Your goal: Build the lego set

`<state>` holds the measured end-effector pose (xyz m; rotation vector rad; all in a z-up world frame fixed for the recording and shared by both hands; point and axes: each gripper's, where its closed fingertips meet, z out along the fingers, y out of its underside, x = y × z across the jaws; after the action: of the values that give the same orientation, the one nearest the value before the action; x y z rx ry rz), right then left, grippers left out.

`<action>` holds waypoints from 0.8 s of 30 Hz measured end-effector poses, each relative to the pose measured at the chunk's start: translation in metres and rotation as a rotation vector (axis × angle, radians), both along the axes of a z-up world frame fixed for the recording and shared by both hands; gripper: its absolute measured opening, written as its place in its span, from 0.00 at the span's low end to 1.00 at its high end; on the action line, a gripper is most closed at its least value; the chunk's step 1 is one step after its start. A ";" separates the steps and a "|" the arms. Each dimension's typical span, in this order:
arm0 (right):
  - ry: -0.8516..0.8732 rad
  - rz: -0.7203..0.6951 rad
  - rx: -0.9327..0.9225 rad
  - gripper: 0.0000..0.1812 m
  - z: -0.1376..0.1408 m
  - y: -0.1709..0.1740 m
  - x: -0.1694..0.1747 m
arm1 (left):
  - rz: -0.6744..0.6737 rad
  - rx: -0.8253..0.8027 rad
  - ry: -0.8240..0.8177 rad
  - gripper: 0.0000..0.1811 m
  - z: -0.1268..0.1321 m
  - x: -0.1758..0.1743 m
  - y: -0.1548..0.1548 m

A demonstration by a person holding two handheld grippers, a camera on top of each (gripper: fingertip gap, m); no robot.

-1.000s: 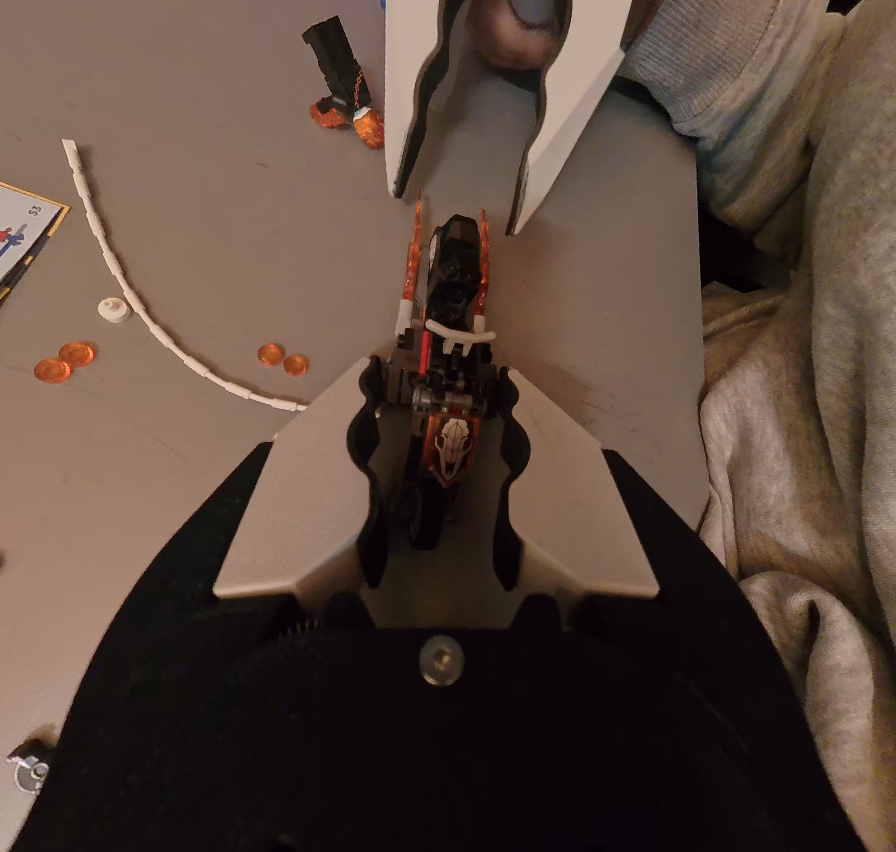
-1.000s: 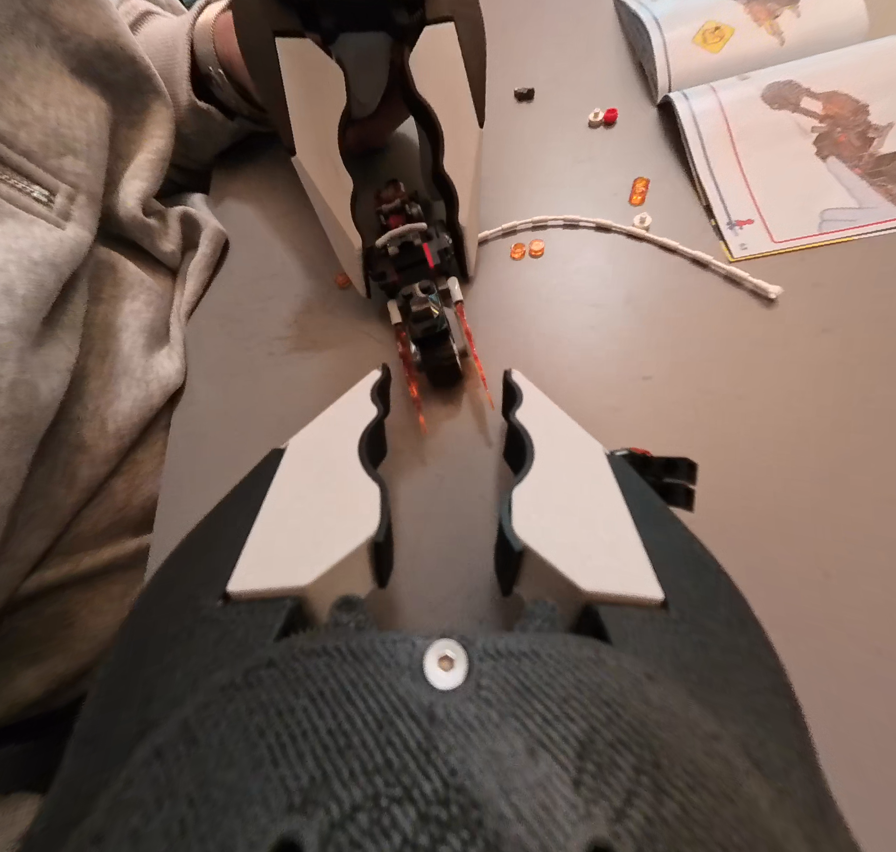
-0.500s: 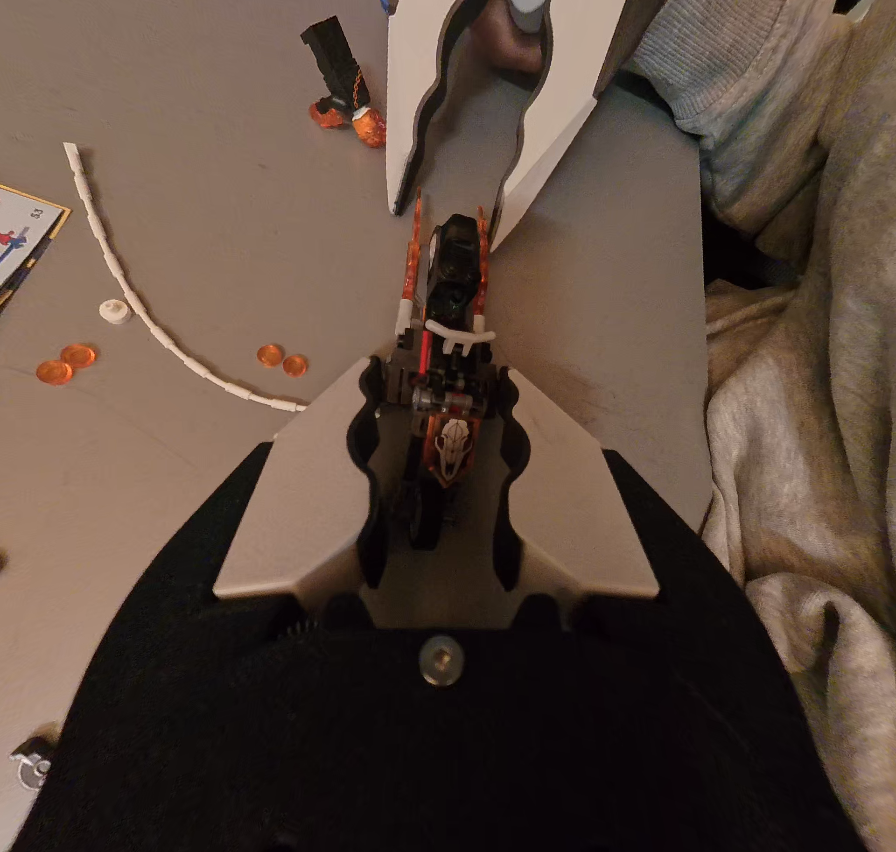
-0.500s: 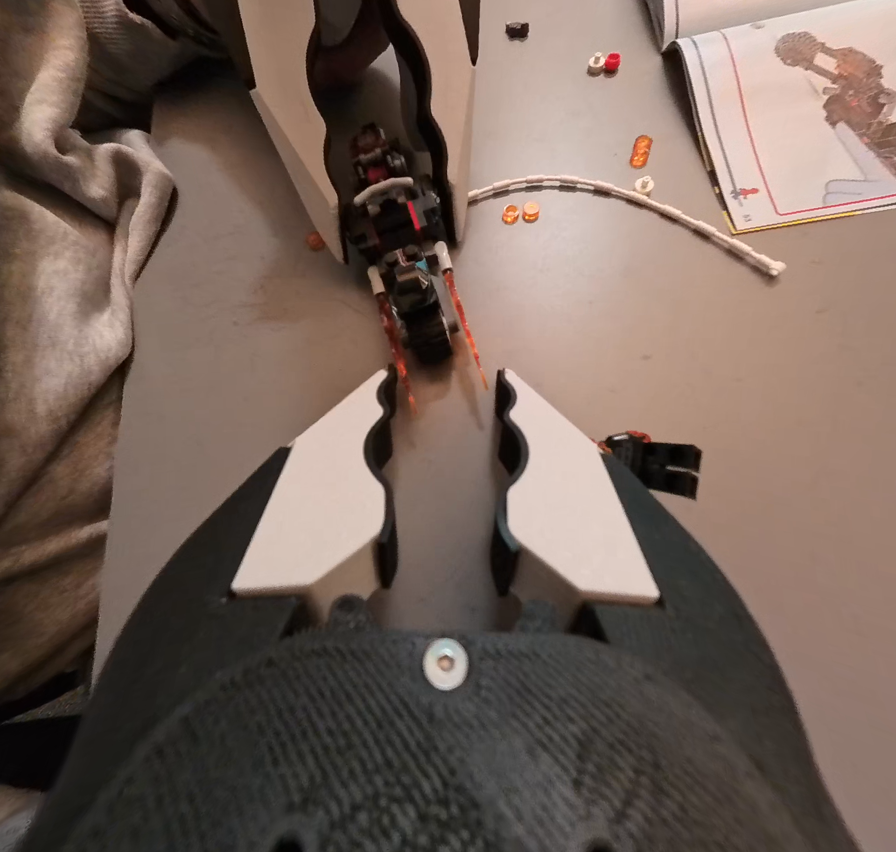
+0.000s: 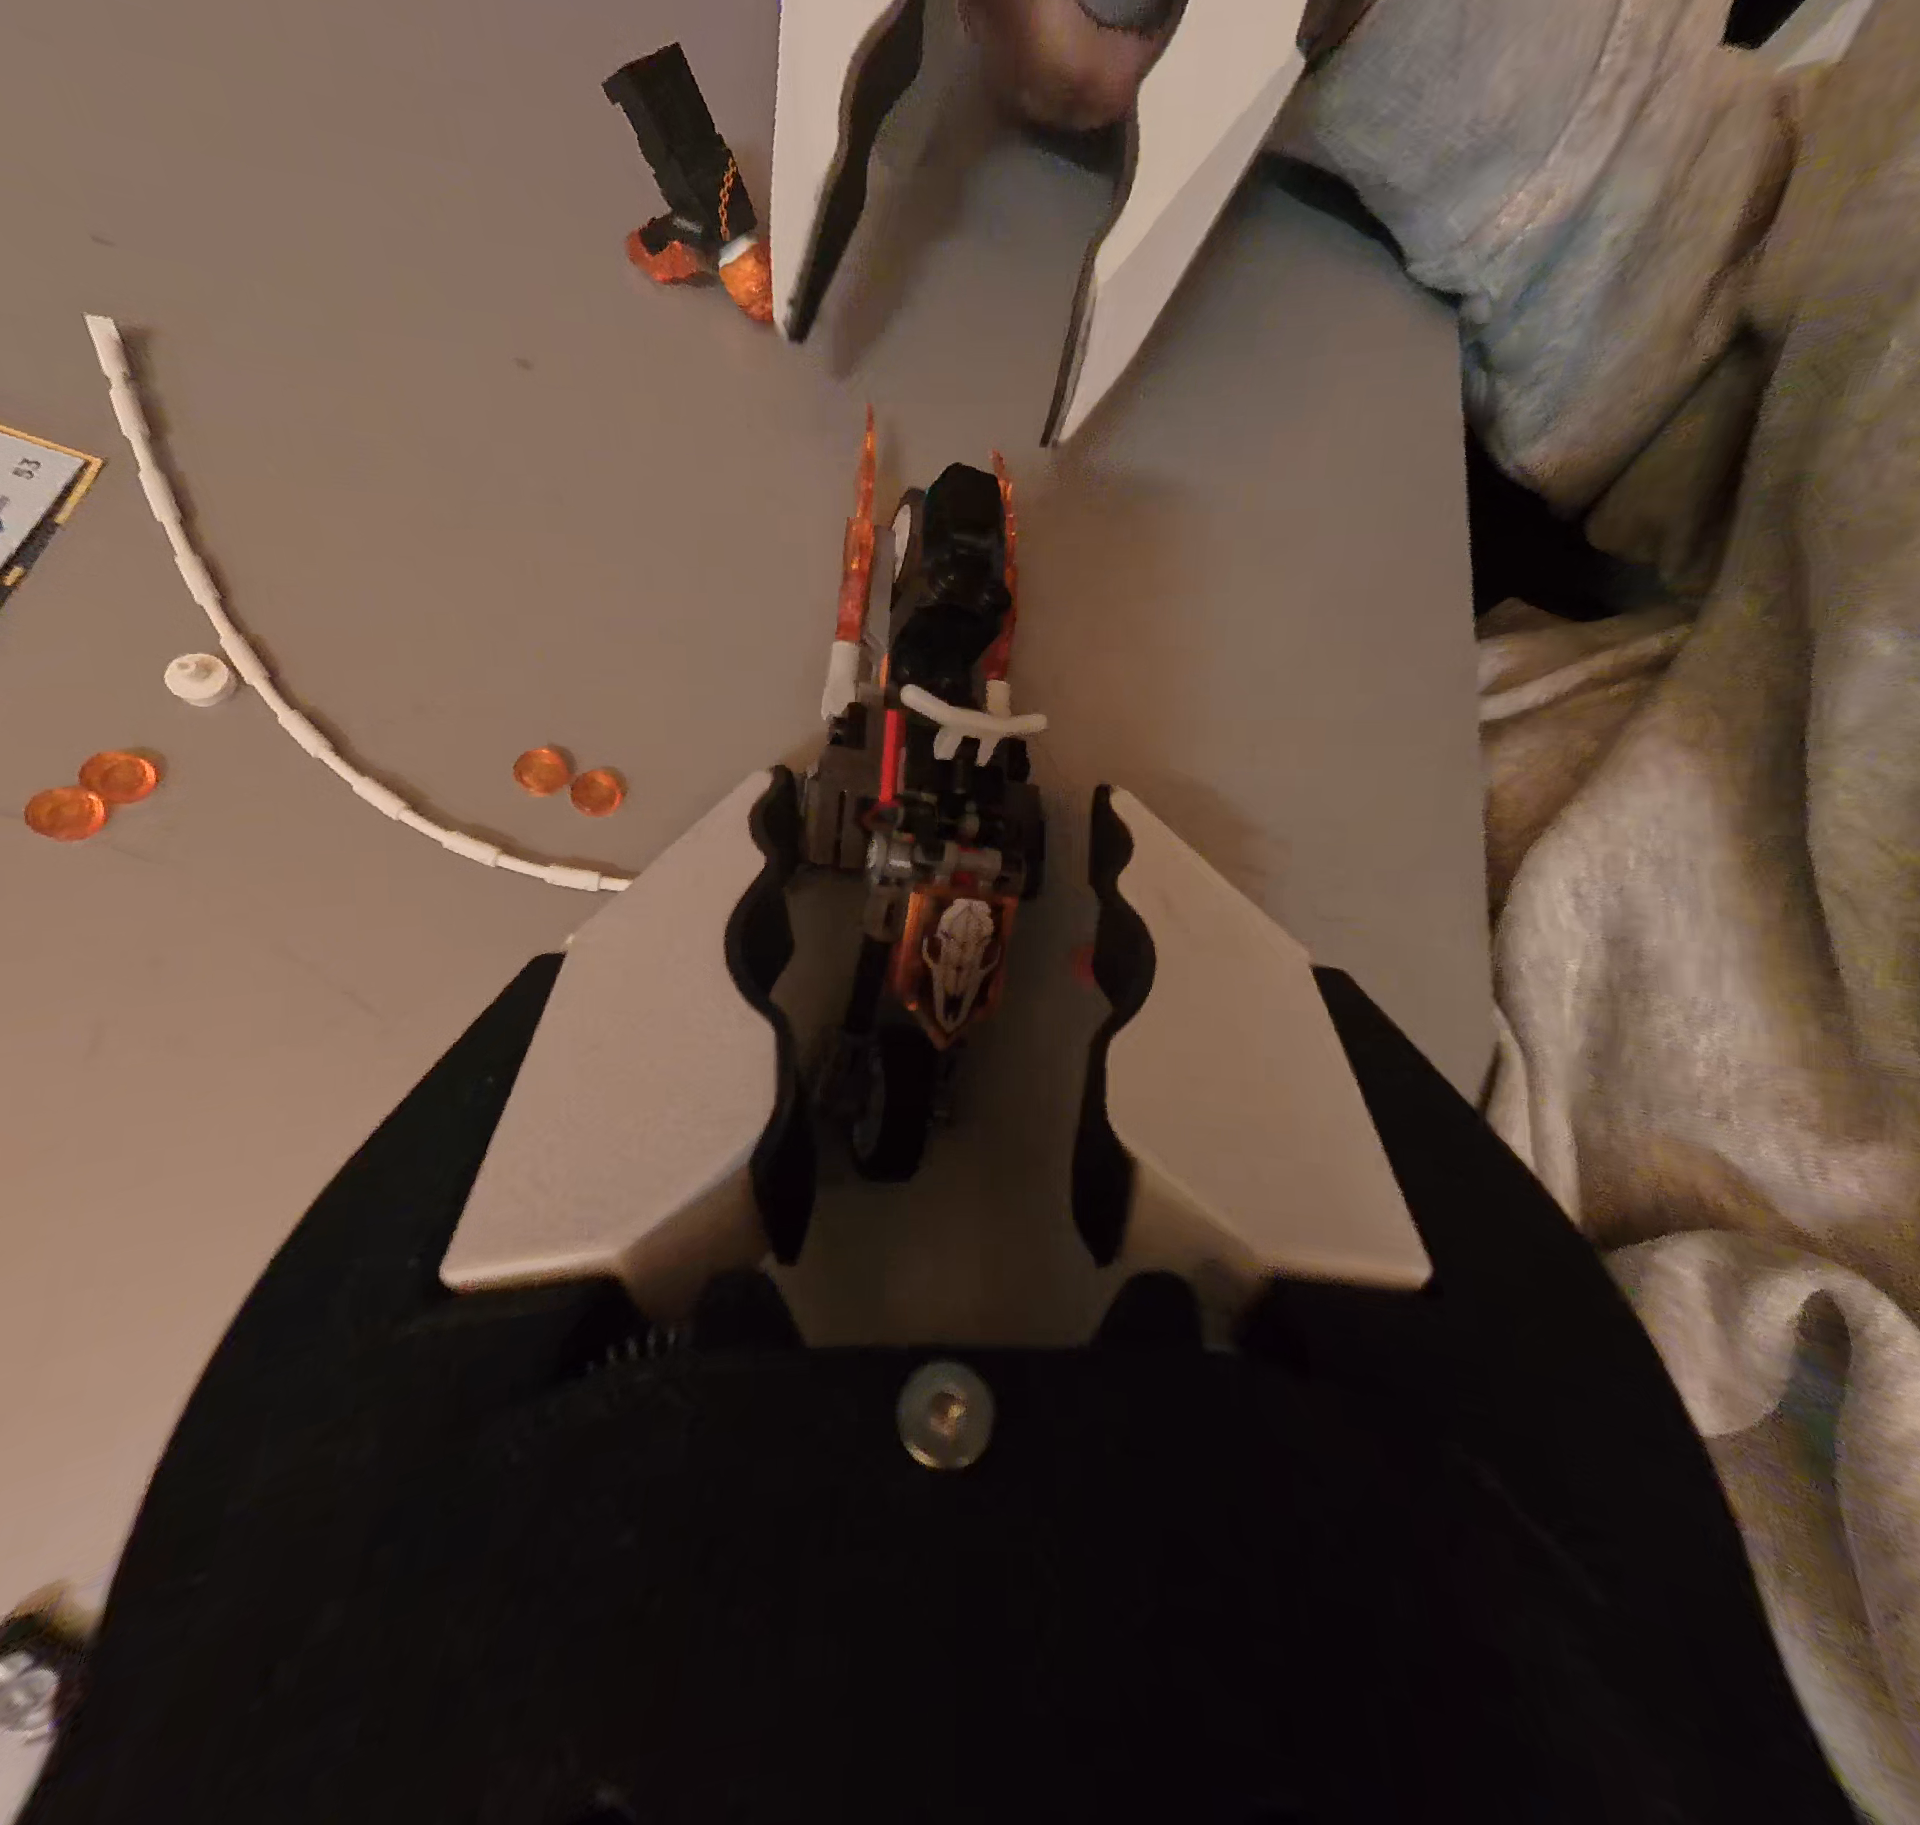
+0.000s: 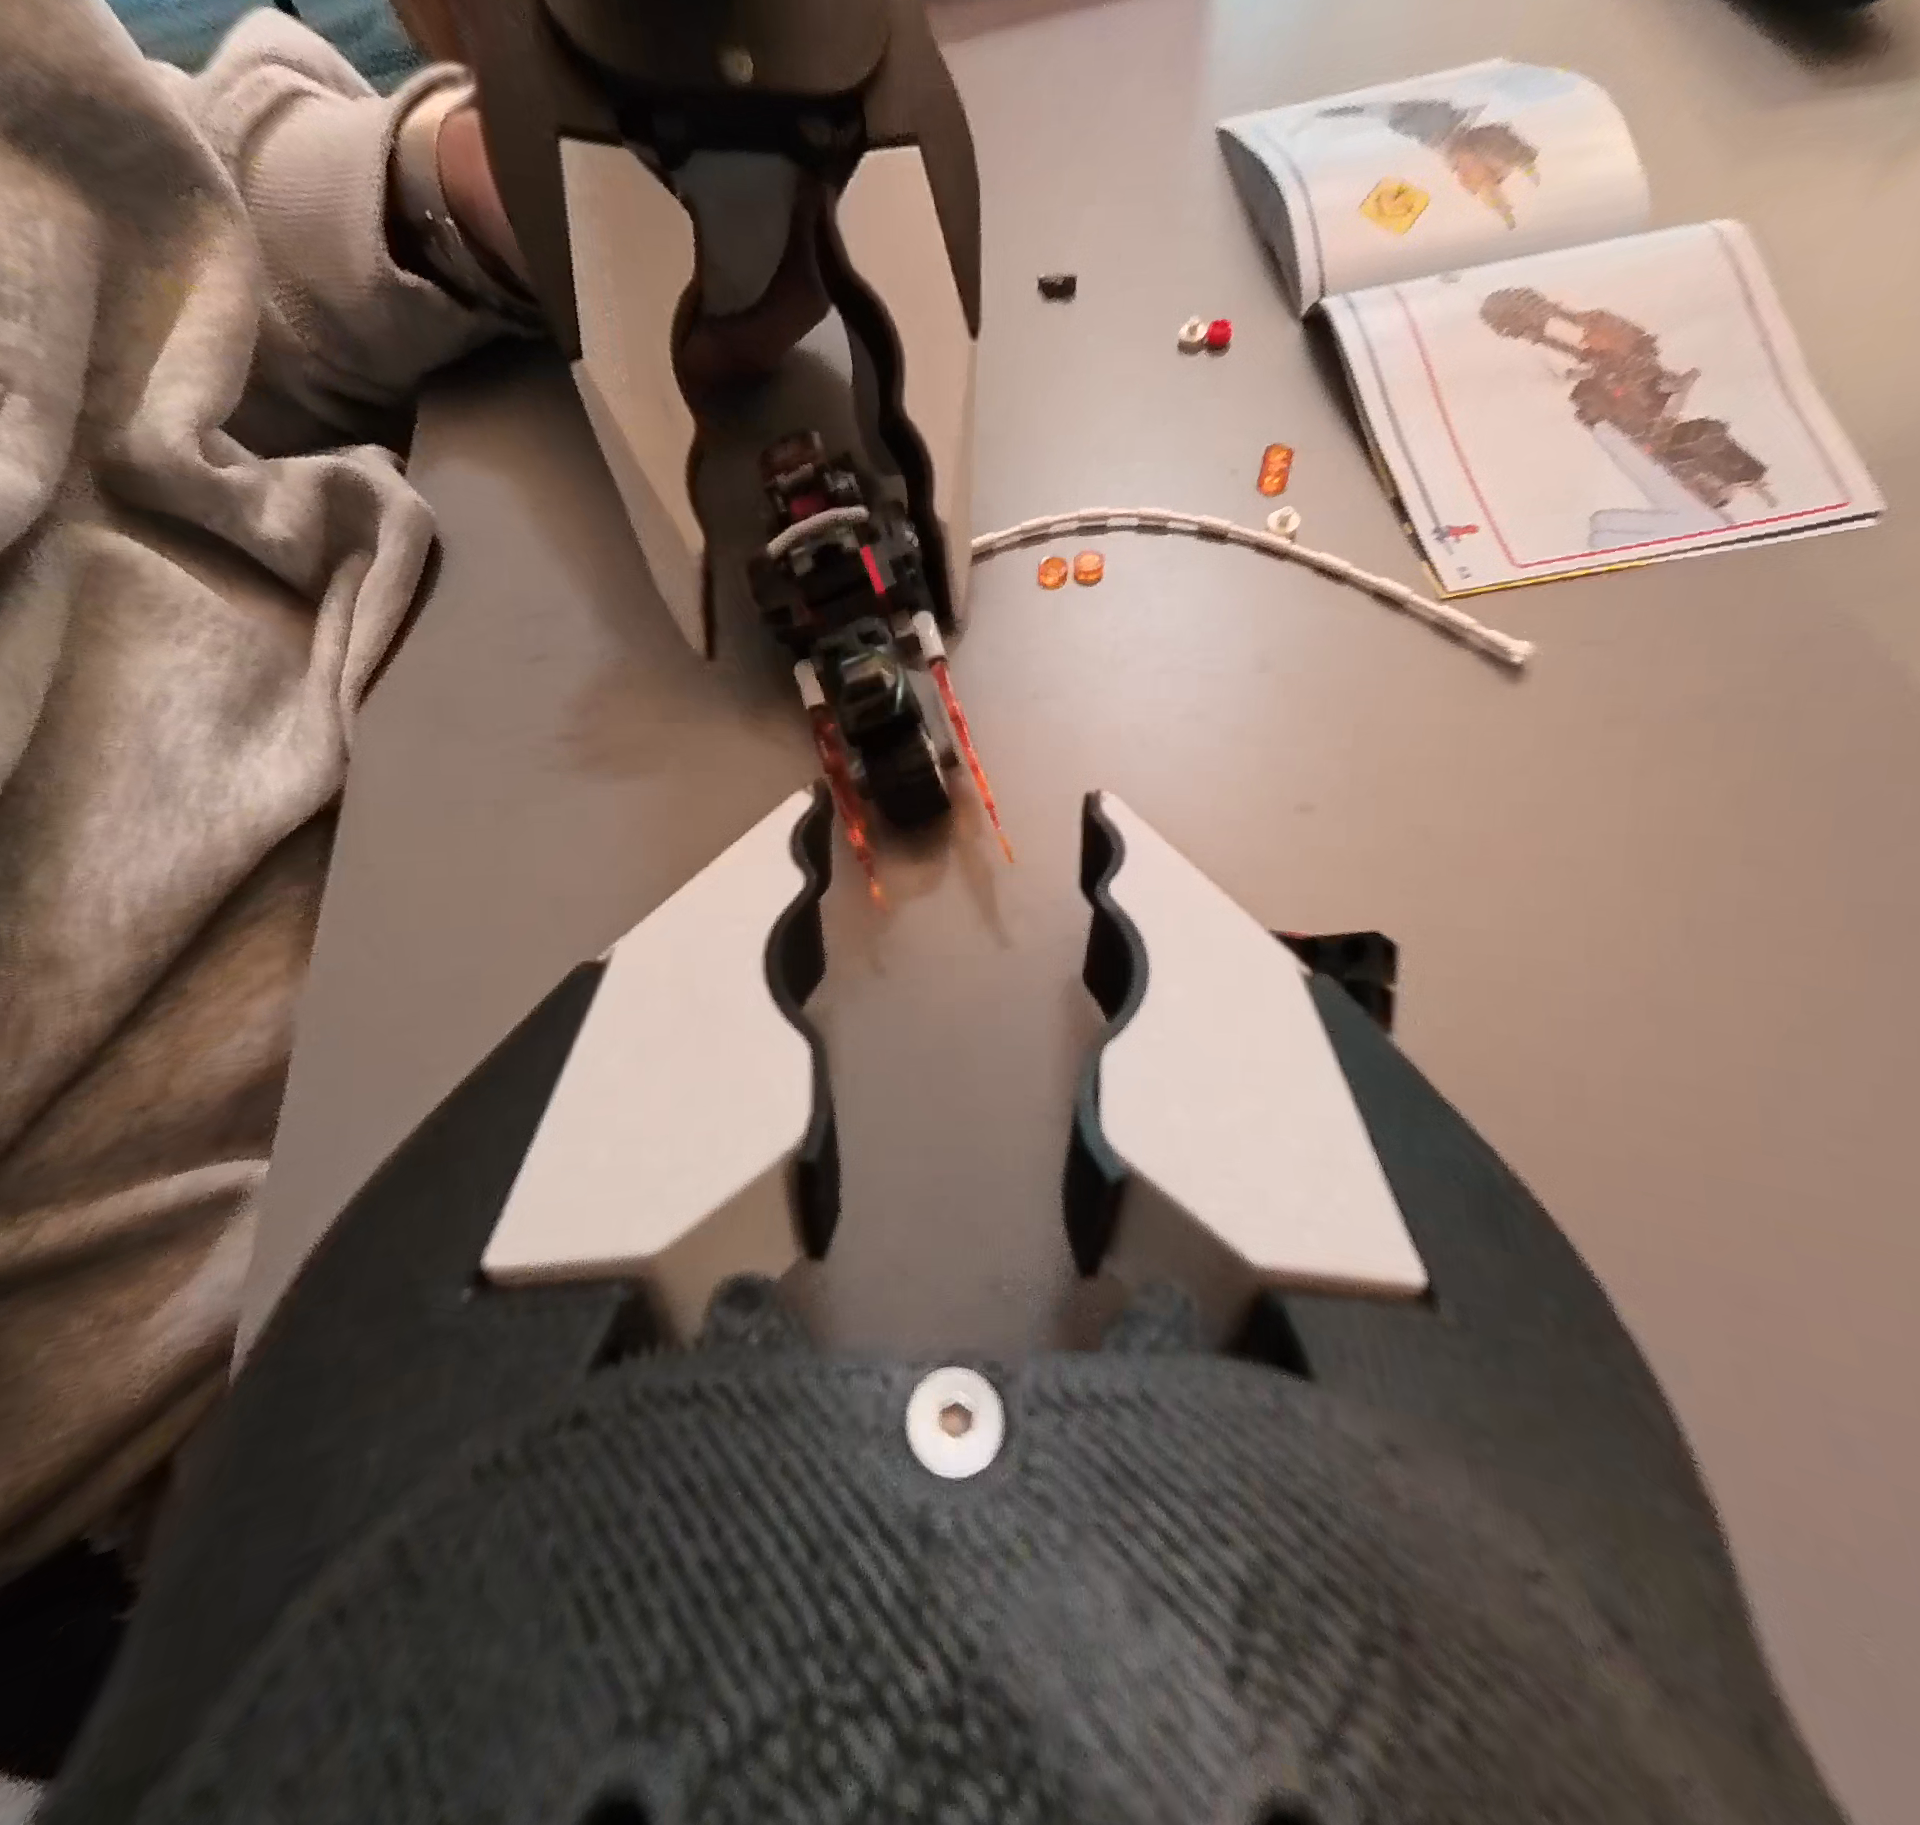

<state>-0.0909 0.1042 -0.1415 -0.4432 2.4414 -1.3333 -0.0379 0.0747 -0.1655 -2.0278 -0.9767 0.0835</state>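
Both sets of jaws stand open. On my left gripper (image 5: 940, 809) they flank the bike (image 5: 930, 840) without clamping it: a gap shows on its right side, and on its left I cannot tell whether the pad touches. The bike stands on the table (image 5: 416, 445), front wheel deep between those fingers, its long axis along them, flame pipes pointing far toward my right gripper (image 6: 951, 809). From the right wrist view the rear tyre and flame tips lie just beyond that gripper's fingertips, slightly left of centre, so the left gripper is nearer. Closing the left would steady it, I judge. A minifigure (image 5: 691, 186) lies well off left.
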 end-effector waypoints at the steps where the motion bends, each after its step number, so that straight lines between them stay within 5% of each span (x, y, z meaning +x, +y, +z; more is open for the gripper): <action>1: 0.003 -0.010 -0.016 0.26 0.002 0.000 -0.002 | 0.005 0.025 -0.008 0.33 0.002 0.000 0.001; 14: 0.017 -0.157 -0.308 0.20 0.056 0.006 -0.032 | 0.217 0.306 0.207 0.39 0.060 -0.016 -0.033; 24: 0.053 -0.273 -0.467 0.19 0.079 0.017 -0.029 | 0.557 0.374 0.597 0.36 0.119 -0.004 -0.115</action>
<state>-0.1200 0.1207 -0.0624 -0.2573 2.2789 -2.0449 -0.0422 -0.0404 -0.0465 -1.2307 -1.0351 0.7069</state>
